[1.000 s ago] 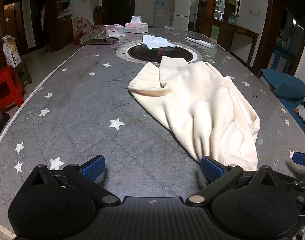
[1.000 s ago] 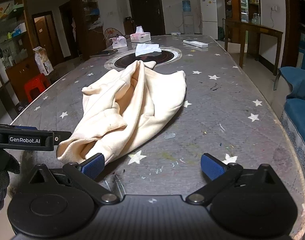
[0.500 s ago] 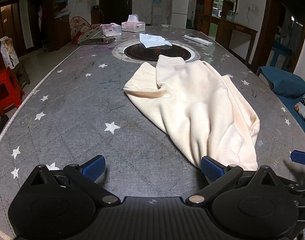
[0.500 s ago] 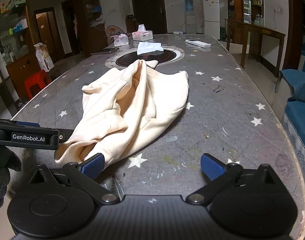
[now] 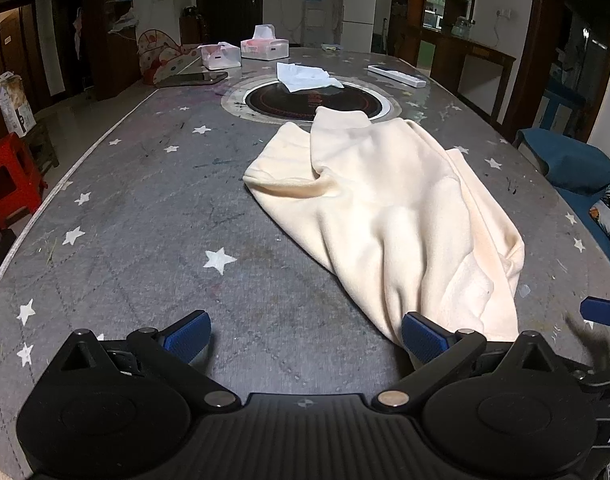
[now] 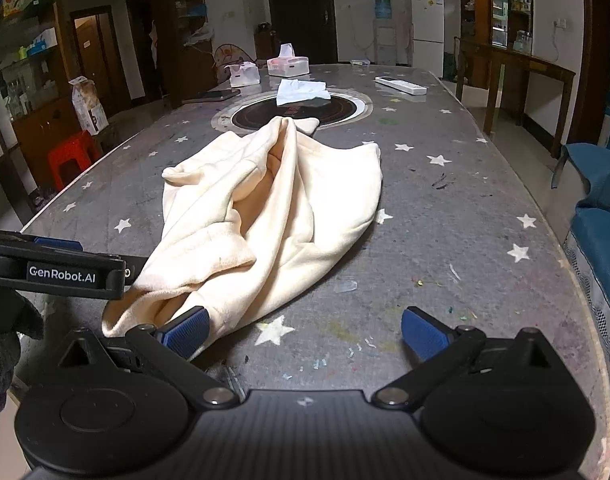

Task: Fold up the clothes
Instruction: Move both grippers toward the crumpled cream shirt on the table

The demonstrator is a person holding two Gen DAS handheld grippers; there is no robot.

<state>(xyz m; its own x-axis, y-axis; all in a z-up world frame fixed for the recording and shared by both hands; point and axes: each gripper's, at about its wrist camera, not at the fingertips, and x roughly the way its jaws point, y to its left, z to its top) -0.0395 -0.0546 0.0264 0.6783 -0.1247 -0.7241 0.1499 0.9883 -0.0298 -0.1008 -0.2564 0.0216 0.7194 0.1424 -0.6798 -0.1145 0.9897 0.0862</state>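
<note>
Both tongs sit low at the near end of the counter (image 5: 117, 216), released, with nothing between their blue pads. The left tongs (image 5: 305, 338) are spread wide over bare star-printed cloth; their right pad (image 5: 423, 338) is just at the near tip of the cream garment (image 5: 389, 216), though whether it touches the fabric cannot be told. The right tongs (image 6: 305, 334) are equally wide apart; their left pad (image 6: 183, 332) overlaps the same near tip in the right wrist view, while the other pad stands over bare counter.

The garment (image 6: 273, 208) lies crumpled in a long diagonal heap. Its near tip lies between the two tongs and its far end, which looks like a collar or cuff, reaches the rim of the round dark cooktop (image 5: 311, 100) set into the counter. The fabric is bunched into ridges and rolled-over edges, with one lobe jutting out on the left side of the heap; no flat panel or straight crease shows.

By my reading, folding has hardly begun. The garment has yet to be gripped, spread flat and smoothed, and every fold is still to be made.

Beyond the cooktop are a white crumpled tissue (image 5: 305, 76), two tissue boxes (image 5: 263, 46), a phone and a remote, all well clear of the garment.
</note>
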